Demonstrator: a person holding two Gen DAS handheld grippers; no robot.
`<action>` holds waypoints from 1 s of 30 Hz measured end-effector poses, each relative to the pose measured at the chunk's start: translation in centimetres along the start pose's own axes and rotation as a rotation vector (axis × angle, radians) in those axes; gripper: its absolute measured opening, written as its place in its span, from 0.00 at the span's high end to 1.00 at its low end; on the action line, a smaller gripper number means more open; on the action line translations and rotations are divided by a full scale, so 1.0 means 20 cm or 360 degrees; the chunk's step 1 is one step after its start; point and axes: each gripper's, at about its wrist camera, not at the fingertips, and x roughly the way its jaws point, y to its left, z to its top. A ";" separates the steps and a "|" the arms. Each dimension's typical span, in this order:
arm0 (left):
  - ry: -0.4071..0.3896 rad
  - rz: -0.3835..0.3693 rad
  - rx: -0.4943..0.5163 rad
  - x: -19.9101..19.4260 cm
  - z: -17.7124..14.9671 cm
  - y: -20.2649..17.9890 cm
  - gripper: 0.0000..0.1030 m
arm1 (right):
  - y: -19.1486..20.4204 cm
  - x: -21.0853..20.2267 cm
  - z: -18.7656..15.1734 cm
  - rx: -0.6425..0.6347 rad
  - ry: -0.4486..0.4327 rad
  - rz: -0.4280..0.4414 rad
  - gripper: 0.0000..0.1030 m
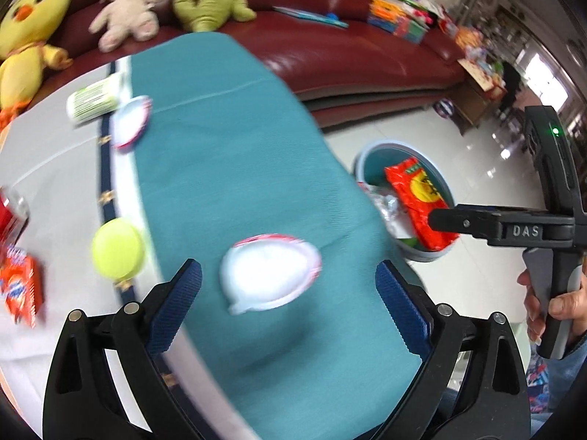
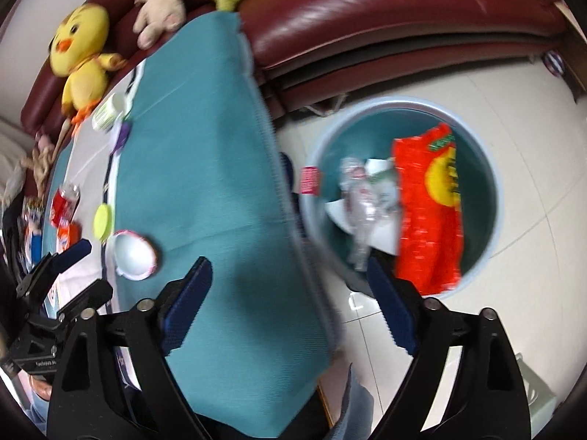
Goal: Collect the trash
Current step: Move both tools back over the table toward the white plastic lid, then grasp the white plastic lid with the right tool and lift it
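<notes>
My left gripper (image 1: 288,275) is open and empty, its blue fingers on either side of a white foil lid with a red rim (image 1: 269,271) that lies on the teal cloth (image 1: 227,146). My right gripper (image 2: 290,275) is open and empty above the table's right edge, beside the grey trash bin (image 2: 491,198) on the floor. The bin holds a red snack bag (image 2: 429,205), crumpled clear plastic (image 2: 361,198) and white paper. The right gripper also shows in the left wrist view (image 1: 445,220), over the bin (image 1: 367,154). The lid shows at left in the right wrist view (image 2: 134,255).
On the table are a second lid (image 1: 130,121), a white-green cup on its side (image 1: 93,101), a yellow-green round lid (image 1: 117,249), an orange packet (image 1: 24,289) and a red can (image 2: 64,203). Plush toys (image 1: 128,9) sit on the dark red sofa (image 1: 348,47) behind.
</notes>
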 end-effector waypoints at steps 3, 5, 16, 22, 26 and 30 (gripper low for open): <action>-0.0017 0.0028 -0.0057 -0.05 -0.04 0.12 0.07 | 0.14 0.03 -0.01 -0.0076 0.0017 0.0009 0.19; -0.0026 0.0052 -0.0092 -0.09 -0.08 0.21 0.07 | 0.24 0.05 -0.01 -0.0115 0.0036 0.0017 0.19; -0.0032 0.0158 -0.0306 -0.21 -0.26 0.65 0.07 | 0.69 0.26 -0.03 -0.0367 0.0182 0.0009 0.19; -0.0041 0.0177 -0.0412 -0.26 -0.34 0.80 0.07 | 0.86 0.35 -0.06 -0.0516 0.0222 -0.0057 0.19; -0.0043 0.0162 -0.0441 -0.27 -0.35 0.84 0.07 | 0.91 0.38 -0.07 -0.0559 0.0230 -0.0081 0.19; -0.0053 0.0149 -0.0434 -0.27 -0.33 0.85 0.07 | 0.93 0.41 -0.07 -0.0573 0.0236 -0.0107 0.19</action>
